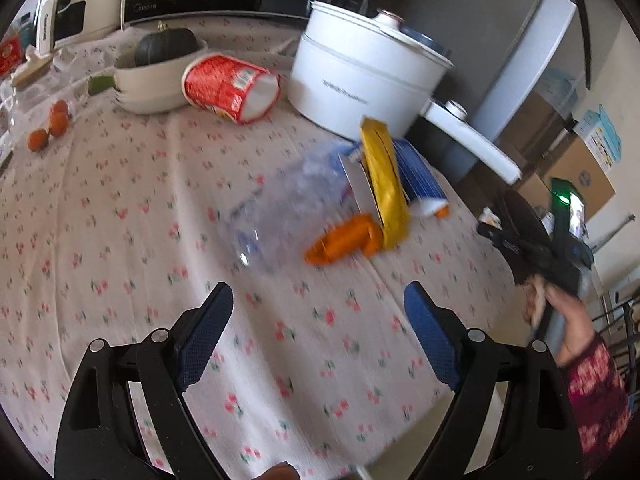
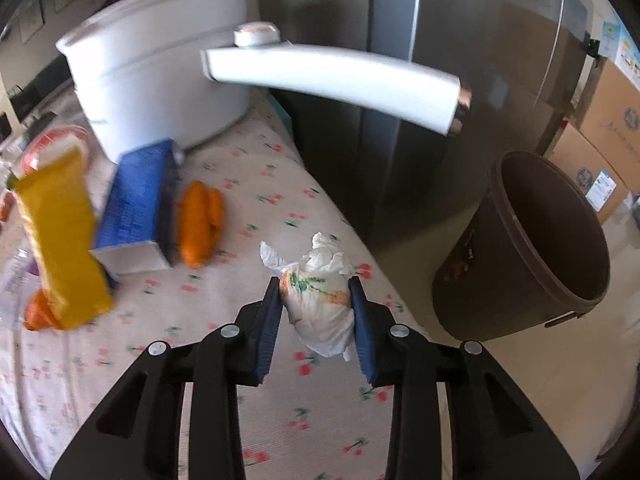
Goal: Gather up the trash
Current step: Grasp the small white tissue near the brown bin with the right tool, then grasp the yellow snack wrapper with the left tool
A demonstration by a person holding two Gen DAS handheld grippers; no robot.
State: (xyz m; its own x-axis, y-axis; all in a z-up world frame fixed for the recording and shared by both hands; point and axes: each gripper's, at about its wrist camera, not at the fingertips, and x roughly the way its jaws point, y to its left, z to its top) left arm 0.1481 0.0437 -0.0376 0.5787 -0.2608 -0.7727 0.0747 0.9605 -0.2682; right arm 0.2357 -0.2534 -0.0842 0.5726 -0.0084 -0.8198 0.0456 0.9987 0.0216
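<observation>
One crumpled paper wad (image 2: 320, 300) being counted. One yellow packet (image 1: 385, 184). One blue carton (image 2: 138, 208). One crushed clear plastic bottle (image 1: 280, 208). One red instant-noodle cup (image 1: 230, 88). Two orange carrots being seen in right wrist view: one beside carton (image 2: 198, 222), one under packet (image 2: 40, 314). One white pot (image 1: 360, 76). One brown bin (image 2: 532, 248). Three small orange fruits (image 1: 52, 124). One dark squash (image 1: 166, 46).

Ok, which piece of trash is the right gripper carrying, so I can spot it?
Find the white electric pot with its long handle; below that handle, over the table edge, the right gripper has its jaws shut on a crumpled white wrapper. Unlike the yellow pouch and blue carton, it has green-and-orange print.
</observation>
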